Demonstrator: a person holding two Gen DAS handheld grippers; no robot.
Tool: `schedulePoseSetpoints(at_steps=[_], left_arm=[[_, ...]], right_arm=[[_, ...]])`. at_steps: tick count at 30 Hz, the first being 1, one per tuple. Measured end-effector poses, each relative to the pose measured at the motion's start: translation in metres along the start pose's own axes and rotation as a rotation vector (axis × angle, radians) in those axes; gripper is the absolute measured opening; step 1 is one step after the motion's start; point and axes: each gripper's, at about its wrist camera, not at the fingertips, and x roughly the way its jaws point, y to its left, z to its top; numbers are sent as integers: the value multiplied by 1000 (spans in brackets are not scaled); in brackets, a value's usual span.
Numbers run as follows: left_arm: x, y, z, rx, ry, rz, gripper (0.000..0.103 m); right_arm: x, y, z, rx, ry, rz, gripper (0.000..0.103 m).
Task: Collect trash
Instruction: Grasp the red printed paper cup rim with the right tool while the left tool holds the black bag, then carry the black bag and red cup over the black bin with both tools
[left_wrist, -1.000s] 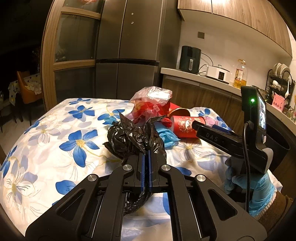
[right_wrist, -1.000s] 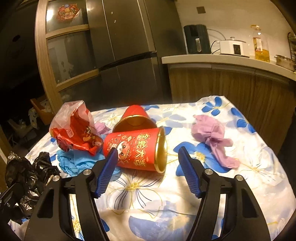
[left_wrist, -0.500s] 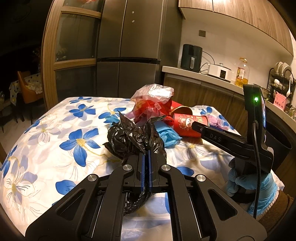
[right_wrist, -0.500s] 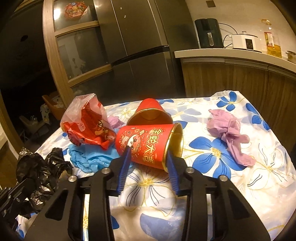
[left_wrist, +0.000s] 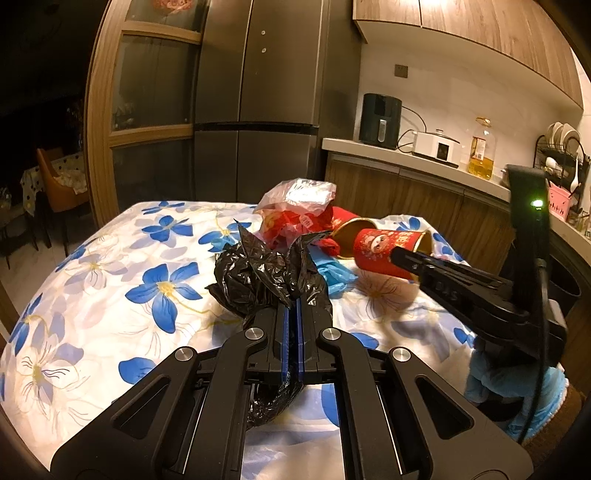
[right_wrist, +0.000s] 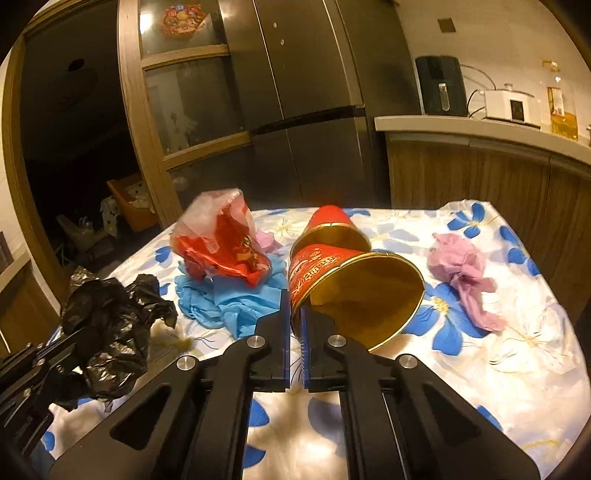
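Observation:
My left gripper (left_wrist: 293, 303) is shut on a crumpled black trash bag (left_wrist: 258, 280) that lies on the flowered tablecloth (left_wrist: 110, 280). My right gripper (right_wrist: 295, 312) has its jaws closing on the wall of a red paper cup (right_wrist: 354, 295) with a gold inside, one finger inside the rim and one outside, and the pads press on it. The left wrist view shows this cup (left_wrist: 384, 251) tilted at the right gripper's tip (left_wrist: 397, 254). A second red cup (right_wrist: 328, 225) lies just behind.
A red snack wrapper (right_wrist: 221, 243) rests on blue gloves (right_wrist: 229, 299) left of the cups. A crumpled pink tissue (right_wrist: 458, 269) lies at the right. A dark fridge (right_wrist: 306, 103) and a wooden counter (right_wrist: 480, 129) stand behind the table.
The right gripper's jaws came together from wide apart onto the red cup's wall, and the cup tipped so its gold mouth faces the camera. The left gripper and black bag stayed put.

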Motion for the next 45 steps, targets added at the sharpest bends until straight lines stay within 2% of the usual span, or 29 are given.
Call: schedulePoseSetpoints(at_steps=[11, 24, 45], left_arm=[[-26, -25, 5, 26, -45, -36, 2], [-44, -74, 9, 74, -80, -107, 2], [-29, -183, 24, 187, -117, -272, 2]], right_arm=[[-72, -1, -4, -20, -84, -11, 5], [-130, -24, -8, -13, -140, -86, 5], [-195, -104, -14, 66, -222, -293, 5]])
